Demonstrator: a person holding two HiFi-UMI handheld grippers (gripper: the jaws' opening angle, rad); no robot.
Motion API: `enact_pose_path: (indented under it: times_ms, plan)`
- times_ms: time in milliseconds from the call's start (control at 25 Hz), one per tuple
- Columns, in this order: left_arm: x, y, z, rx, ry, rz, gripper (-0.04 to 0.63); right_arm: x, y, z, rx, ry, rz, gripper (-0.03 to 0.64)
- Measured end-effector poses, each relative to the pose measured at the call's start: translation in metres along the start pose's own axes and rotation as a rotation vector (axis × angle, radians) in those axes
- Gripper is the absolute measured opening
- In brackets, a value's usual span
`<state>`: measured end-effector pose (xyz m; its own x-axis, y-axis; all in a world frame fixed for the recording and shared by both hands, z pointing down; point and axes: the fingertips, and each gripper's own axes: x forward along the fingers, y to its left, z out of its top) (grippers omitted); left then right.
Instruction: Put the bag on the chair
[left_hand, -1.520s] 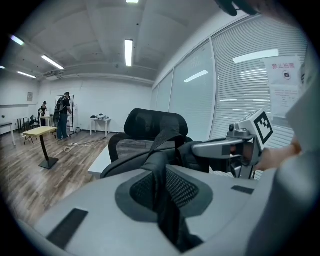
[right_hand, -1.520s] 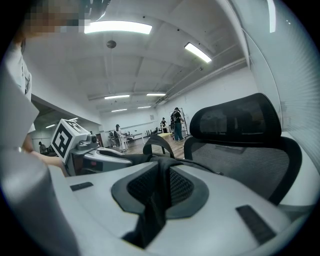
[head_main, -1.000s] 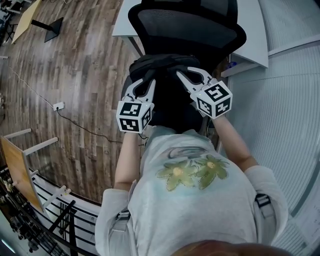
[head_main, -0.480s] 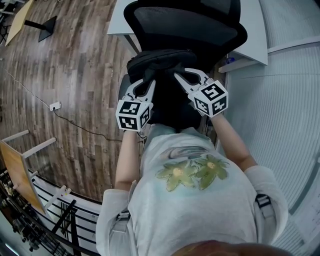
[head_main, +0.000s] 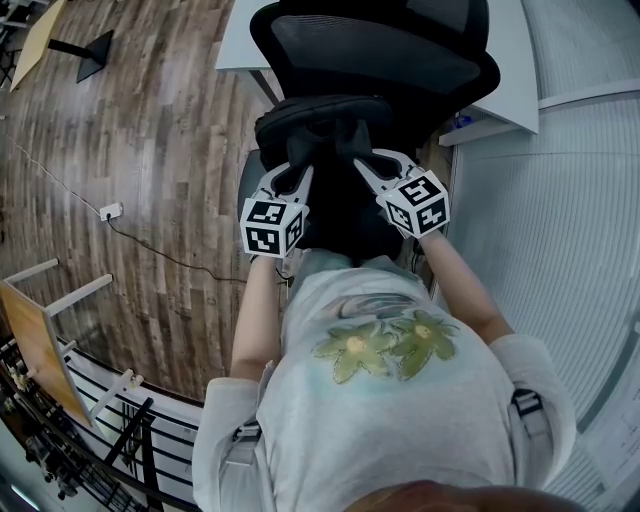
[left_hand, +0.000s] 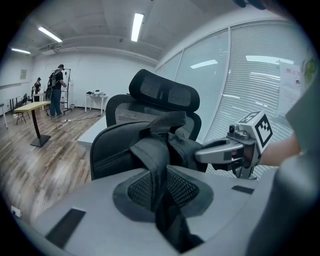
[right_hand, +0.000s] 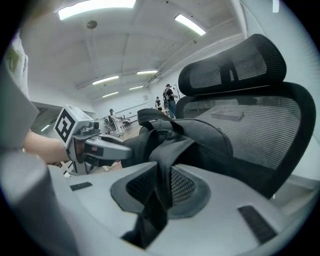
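Bag (head_main: 325, 125), black and soft, lies at the back edge of the chair (head_main: 400, 45) seat, up against the mesh backrest; whether its full weight rests on the seat cannot be told. The left tool (left_hand: 162, 192) is clamped on the left strap (left_hand: 155, 167), which runs up between its pads to the bag. The right tool (right_hand: 160, 192) has the right strap (right_hand: 164, 162) pinched between its pads, and its jaws are opening. Both tools point at the backrest, side by side over the seat's front edge. A white table (head_main: 245, 40) stands behind the chair, and wooden floor (head_main: 150, 150) spreads to the left.
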<state>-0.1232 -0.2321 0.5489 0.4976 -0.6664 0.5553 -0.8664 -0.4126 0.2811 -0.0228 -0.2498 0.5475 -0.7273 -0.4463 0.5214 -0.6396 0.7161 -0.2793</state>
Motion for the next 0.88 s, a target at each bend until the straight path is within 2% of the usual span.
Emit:
enact_pose_path:
  times_ms: [280,880]
  plan:
    - [0.013,0.01,-0.003,0.011,0.006,0.024,0.066,0.014,-0.008,-0.002,0.018,-0.007,-0.009,0.064]
    - [0.055,0.047,0.0,-0.014,0.043,0.082,0.067,0.062,-0.051,-0.006,0.013,0.072,-0.068,0.066]
